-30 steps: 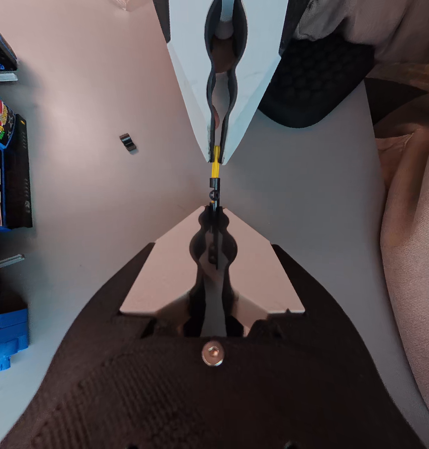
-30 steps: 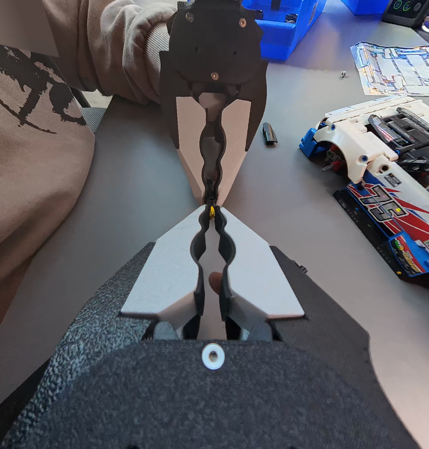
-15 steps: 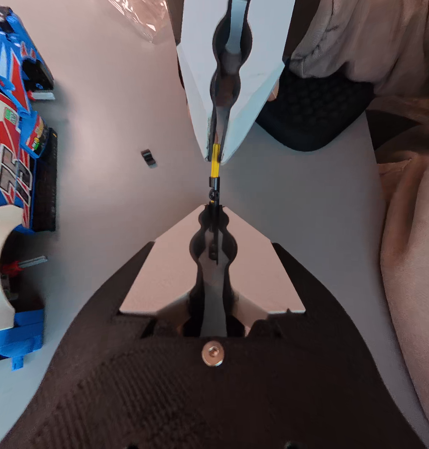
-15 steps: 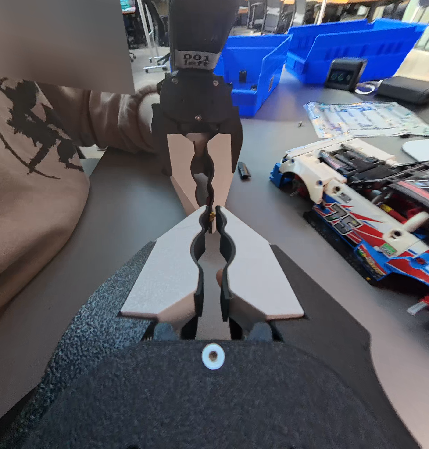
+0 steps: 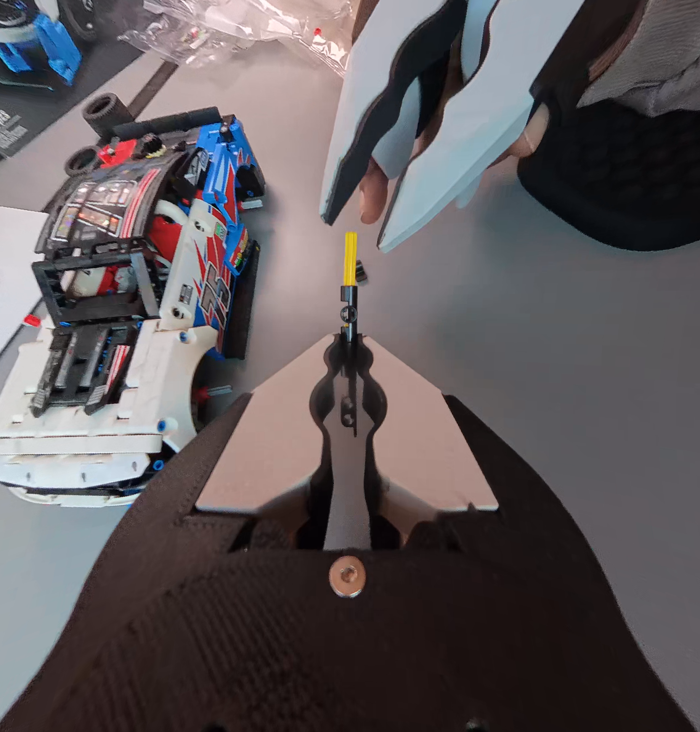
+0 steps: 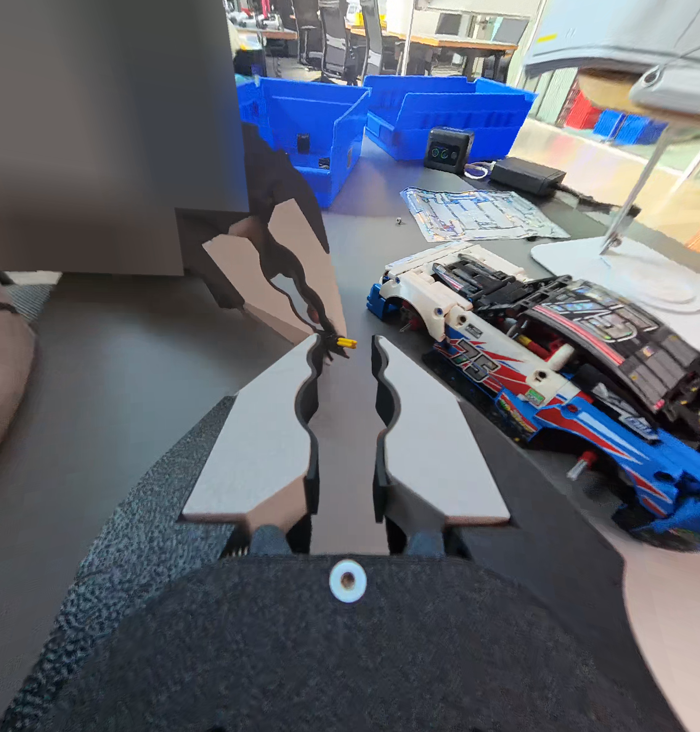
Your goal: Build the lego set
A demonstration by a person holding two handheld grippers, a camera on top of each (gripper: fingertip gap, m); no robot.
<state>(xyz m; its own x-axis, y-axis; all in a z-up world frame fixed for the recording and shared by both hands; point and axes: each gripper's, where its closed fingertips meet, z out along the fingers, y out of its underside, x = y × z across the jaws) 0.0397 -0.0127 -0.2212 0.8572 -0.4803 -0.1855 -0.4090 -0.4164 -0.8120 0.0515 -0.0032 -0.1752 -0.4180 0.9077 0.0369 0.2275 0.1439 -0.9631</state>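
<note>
My left gripper (image 5: 348,336) is shut on a thin black lego connector (image 5: 349,313) with a yellow axle (image 5: 350,257) sticking out of its far end. My right gripper (image 6: 344,340) is open and empty; in the left wrist view it (image 5: 354,231) hangs just beyond the axle tip without touching it. In the right wrist view the yellow axle (image 6: 346,343) shows between my right fingertips, held by the left gripper (image 6: 328,336). The part-built white, blue and red lego race car (image 5: 142,301) lies left of the left gripper and right of the right gripper (image 6: 538,364).
A small black piece (image 5: 361,271) lies on the grey table under the axle. Loose tyres (image 5: 103,113) and clear bags (image 5: 241,27) lie beyond the car. Blue bins (image 6: 380,115), a sticker sheet (image 6: 479,214), a black device (image 6: 447,150) and a lamp base (image 6: 602,261) stand at the back. One gripper's finger ends stand about 5 cm off the other's. The small black piece (image 5: 361,271) lies around 8 cm away from my left fingertips.
My right gripper has opened and let go of the yellow axle, drawing slightly away. The left gripper still holds the connector and has swung, so the car now shows more fully.
</note>
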